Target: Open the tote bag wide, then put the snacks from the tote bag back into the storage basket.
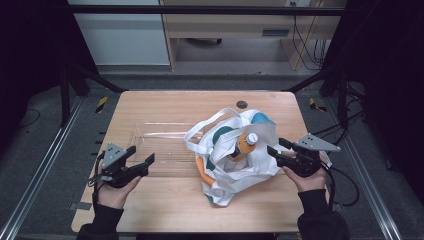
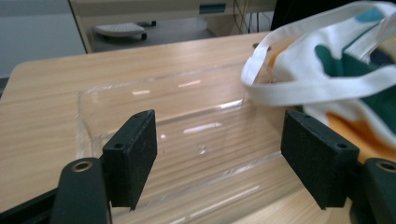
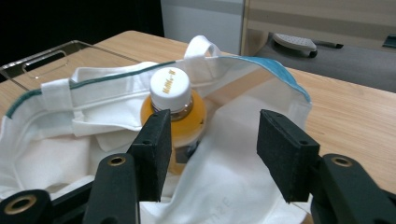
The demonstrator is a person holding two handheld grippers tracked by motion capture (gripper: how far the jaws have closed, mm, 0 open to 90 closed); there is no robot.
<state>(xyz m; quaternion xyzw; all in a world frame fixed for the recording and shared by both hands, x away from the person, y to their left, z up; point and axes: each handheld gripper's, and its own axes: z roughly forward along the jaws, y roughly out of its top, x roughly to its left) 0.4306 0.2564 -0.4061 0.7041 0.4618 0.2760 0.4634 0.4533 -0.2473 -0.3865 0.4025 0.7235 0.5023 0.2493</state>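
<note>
Tongs on both sides stand released with nothing between them: the left tongs (image 1: 141,161) hover low over the near rim of the clear tray (image 1: 150,131), the right tongs (image 1: 278,148) sit just at the edge of the tote bag (image 1: 235,172). From where I stand, the juice bottle (image 1: 245,144) is upright inside the bag, its white cap poking out of the mouth, right in front of the right tongs. The tray on the counter (image 1: 150,205) has nothing in it. I'd judge the work barely begun if the bottle is to come out: bag still slumped, bottle ungripped, handles loose.
</note>
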